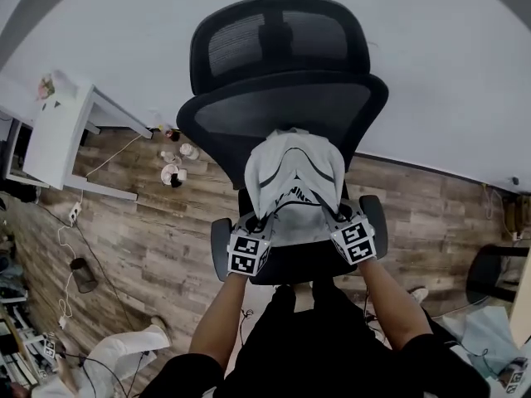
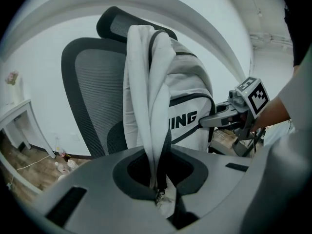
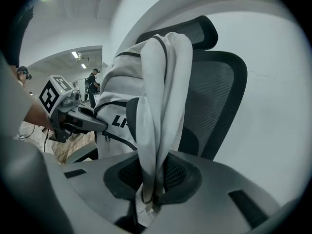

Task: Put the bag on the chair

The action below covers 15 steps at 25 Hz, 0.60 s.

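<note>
A white backpack [image 1: 294,177] with black trim and lettering hangs upright over the seat of a black mesh office chair [image 1: 286,110], just in front of its backrest. I cannot tell whether it touches the seat. My left gripper [image 1: 255,226] is shut on a white strap [image 2: 146,106] of the bag, pinched low between the jaws [image 2: 160,191]. On the other side my right gripper [image 1: 338,218] is shut on the other strap [image 3: 156,116], clamped at the jaws [image 3: 148,196]. Each gripper shows in the other's view, at the bag's far side.
A white desk [image 1: 58,131] stands at the left, with small bottles [image 1: 174,171] and cables on the wooden floor beside it. A second dark chair [image 1: 491,272] sits at the right edge. A white wall lies behind the chair. A person [image 3: 91,87] stands far off.
</note>
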### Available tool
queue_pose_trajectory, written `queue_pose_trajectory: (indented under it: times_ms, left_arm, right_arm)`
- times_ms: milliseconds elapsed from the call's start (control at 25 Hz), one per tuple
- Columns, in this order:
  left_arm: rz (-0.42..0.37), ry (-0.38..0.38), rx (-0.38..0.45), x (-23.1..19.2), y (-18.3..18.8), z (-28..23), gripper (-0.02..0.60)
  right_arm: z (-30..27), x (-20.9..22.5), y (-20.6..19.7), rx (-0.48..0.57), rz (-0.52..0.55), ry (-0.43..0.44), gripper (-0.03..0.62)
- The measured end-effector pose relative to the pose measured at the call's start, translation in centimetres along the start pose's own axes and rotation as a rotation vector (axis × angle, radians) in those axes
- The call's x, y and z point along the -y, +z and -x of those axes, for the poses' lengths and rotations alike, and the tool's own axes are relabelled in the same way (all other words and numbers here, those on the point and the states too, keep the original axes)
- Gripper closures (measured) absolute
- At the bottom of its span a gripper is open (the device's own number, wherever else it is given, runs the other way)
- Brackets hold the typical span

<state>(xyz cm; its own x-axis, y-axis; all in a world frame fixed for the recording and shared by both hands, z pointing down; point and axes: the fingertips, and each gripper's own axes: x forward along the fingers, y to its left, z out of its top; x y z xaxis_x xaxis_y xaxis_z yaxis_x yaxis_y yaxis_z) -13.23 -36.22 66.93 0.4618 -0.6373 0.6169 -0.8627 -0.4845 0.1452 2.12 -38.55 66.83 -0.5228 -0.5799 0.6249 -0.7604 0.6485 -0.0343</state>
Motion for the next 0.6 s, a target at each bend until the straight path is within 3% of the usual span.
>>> queue_pose_trajectory:
  times_ms: [600]
  left_arm:
    - [0.078, 0.015, -0.159, -3.2, -5.6, -7.1, 0.526]
  right_arm:
    - [-7.1, 1.6, -5.5, -0.176, -0.044, -0.001, 0.517]
